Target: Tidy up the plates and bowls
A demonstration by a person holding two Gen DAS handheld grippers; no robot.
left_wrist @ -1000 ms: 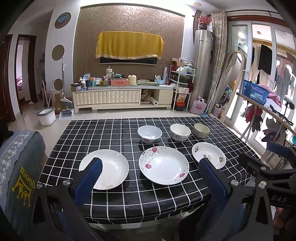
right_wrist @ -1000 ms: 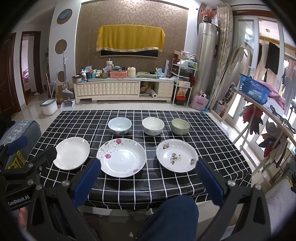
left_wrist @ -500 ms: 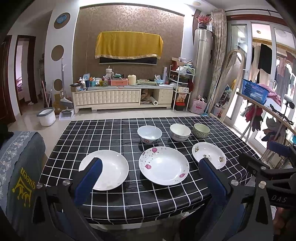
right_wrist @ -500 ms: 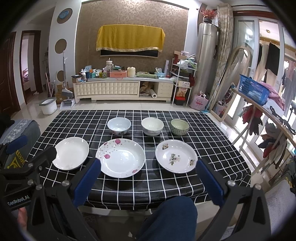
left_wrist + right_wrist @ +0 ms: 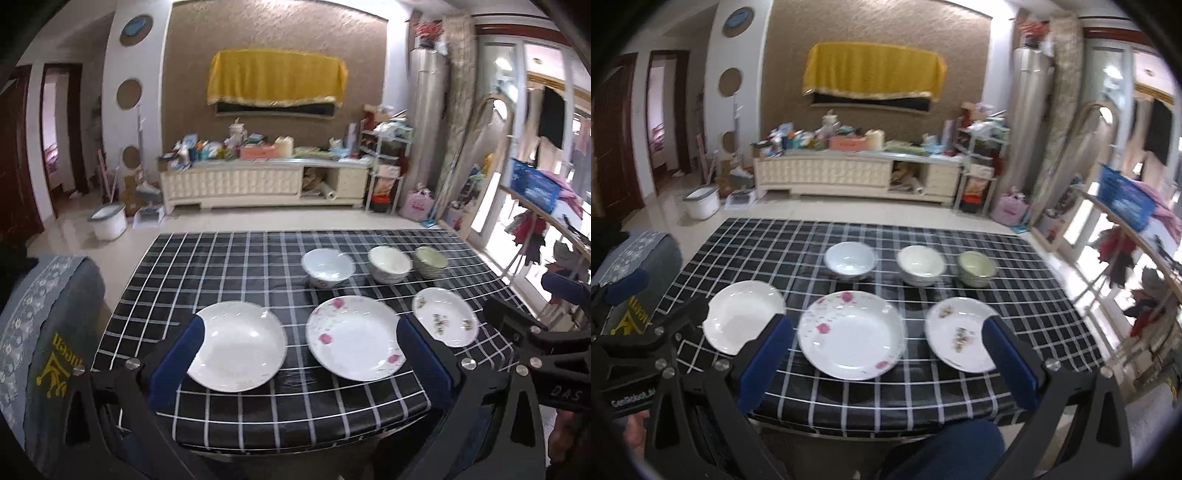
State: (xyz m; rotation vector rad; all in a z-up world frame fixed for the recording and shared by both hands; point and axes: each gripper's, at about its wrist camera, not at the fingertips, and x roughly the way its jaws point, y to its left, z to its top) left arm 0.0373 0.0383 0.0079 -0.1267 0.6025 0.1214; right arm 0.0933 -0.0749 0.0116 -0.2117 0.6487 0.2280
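Approach stage: nothing is stacked yet, with three plates in a row just ahead of both grippers and three bowls in a row beyond them, all apart on the checked tablecloth (image 5: 229, 266). The left gripper (image 5: 295, 343) and right gripper (image 5: 882, 339) both stand wide open, holding and touching nothing. In my judgement, next comes closing on a plate rim, likely the plain white plate (image 5: 240, 343) ahead-left or the small patterned plate (image 5: 960, 332) ahead-right, for stacking onto the flowered plate (image 5: 851, 334) between.
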